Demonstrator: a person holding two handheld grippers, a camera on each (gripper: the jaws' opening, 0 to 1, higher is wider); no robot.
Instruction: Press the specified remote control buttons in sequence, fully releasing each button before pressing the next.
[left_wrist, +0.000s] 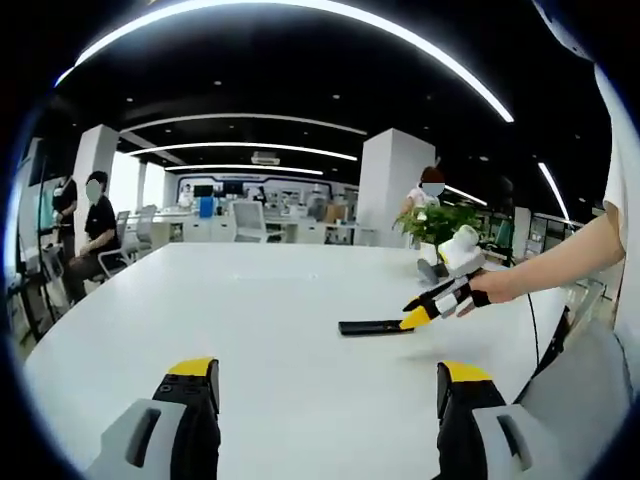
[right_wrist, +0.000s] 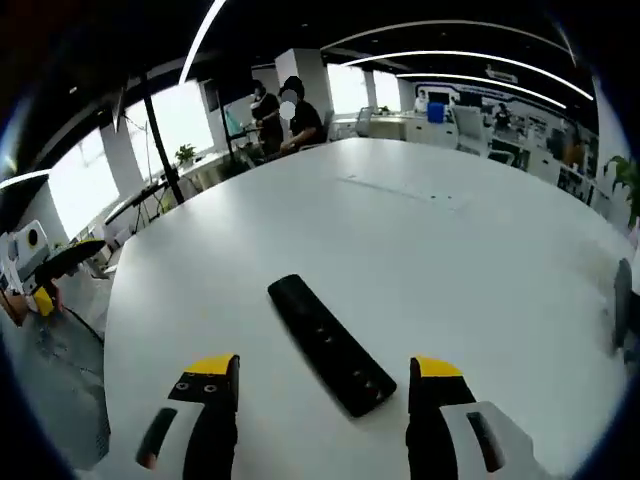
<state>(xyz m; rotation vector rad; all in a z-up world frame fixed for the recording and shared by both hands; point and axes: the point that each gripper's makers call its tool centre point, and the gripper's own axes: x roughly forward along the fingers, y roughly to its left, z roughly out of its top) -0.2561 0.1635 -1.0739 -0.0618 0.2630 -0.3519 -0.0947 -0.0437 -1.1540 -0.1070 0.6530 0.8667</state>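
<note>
A slim black remote control (left_wrist: 375, 327) lies flat on the white table (left_wrist: 250, 300). In the right gripper view the remote (right_wrist: 330, 345) runs diagonally between my jaws, its near end just ahead of them. My right gripper (right_wrist: 325, 368) is open and holds nothing. In the left gripper view a hand carries the right gripper (left_wrist: 420, 315) in from the right, its yellow tips at the remote's right end. My left gripper (left_wrist: 328, 385) hangs open over the near part of the table, well short of the remote.
A potted plant (left_wrist: 440, 222) and a small dark object (left_wrist: 430, 270) stand at the far right of the table. People sit beyond its far left edge (left_wrist: 95, 230), and two more appear in the right gripper view (right_wrist: 290, 115). Office desks fill the background.
</note>
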